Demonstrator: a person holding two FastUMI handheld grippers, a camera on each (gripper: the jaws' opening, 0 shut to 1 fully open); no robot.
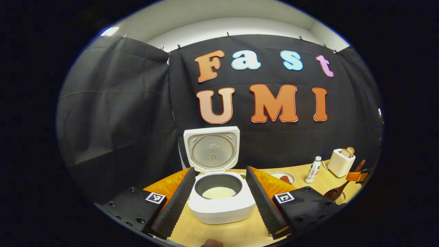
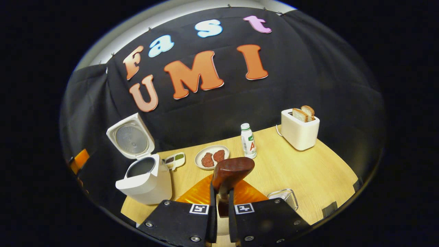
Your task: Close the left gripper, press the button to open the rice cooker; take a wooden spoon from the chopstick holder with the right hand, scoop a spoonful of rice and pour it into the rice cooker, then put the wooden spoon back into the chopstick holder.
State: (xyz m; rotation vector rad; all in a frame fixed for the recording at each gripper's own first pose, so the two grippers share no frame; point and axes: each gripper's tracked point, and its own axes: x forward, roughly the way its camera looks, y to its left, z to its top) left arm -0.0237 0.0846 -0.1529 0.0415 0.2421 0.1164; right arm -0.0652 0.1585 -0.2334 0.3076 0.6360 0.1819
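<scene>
The white rice cooker (image 1: 221,206) stands open with its lid (image 1: 211,151) upright, and white rice lies in its pot (image 1: 218,192). My left gripper (image 1: 219,169) is open, one finger on each side of the cooker, touching nothing. At the far right, the right gripper (image 1: 356,176) holds the wooden spoon (image 1: 337,191) tilted, bowl end down, just above the wire chopstick holder (image 1: 340,199). In the right gripper view, my right gripper (image 2: 221,188) is shut on the wooden spoon (image 2: 233,169). The chopstick holder (image 2: 284,197) lies lower right and the open cooker (image 2: 145,181) stands at the left.
On the wooden table (image 2: 308,171) stand a white toaster (image 2: 299,130) with bread, a small bottle (image 2: 247,140), a plate (image 2: 202,152) of meat and a small divided dish (image 2: 175,159). A fingertip (image 1: 211,243) shows at the table's near edge.
</scene>
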